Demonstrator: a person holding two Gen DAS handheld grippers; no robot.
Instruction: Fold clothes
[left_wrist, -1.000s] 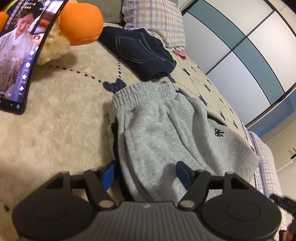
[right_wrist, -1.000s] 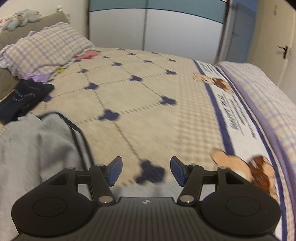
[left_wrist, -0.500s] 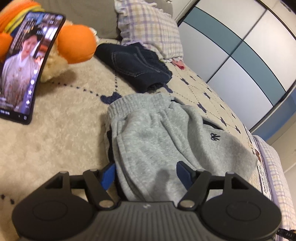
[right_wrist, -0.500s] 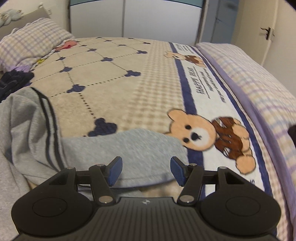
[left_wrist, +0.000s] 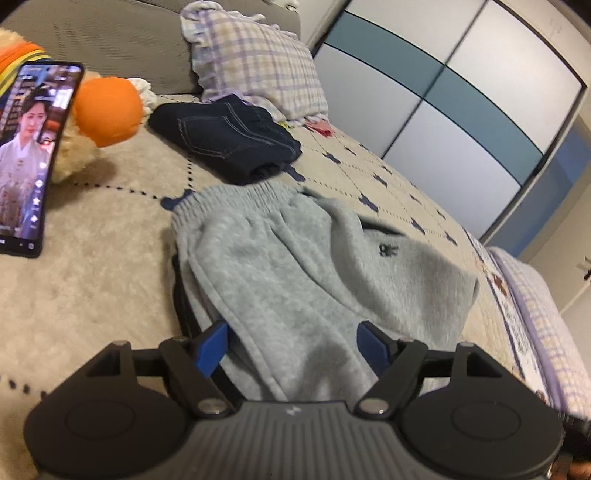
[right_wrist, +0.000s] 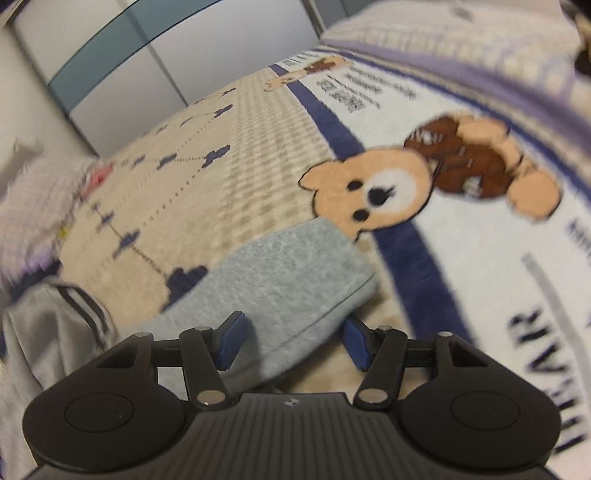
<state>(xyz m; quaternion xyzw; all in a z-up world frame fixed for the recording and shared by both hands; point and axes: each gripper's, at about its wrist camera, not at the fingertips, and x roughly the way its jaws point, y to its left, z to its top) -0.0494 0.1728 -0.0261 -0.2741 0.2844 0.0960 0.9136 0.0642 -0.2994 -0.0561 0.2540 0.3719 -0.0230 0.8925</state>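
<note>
Left wrist view: grey sweatpants (left_wrist: 295, 266) fill frame centre, left gripper (left_wrist: 293, 349) wide open astride the cloth, holding nothing. Right gripper (right_wrist: 291, 341), likewise open w/ no grip, straddles the leg cuff (right_wrist: 295, 269) at lower centre. Pinch both layers squarely before lifting.

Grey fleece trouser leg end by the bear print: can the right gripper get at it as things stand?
Probably yes. The right gripper is open, and the hemmed end of the grey fleece trouser leg lies flat on the bear-print blanket, running in between its blue fingertips. Nothing covers it.
</note>
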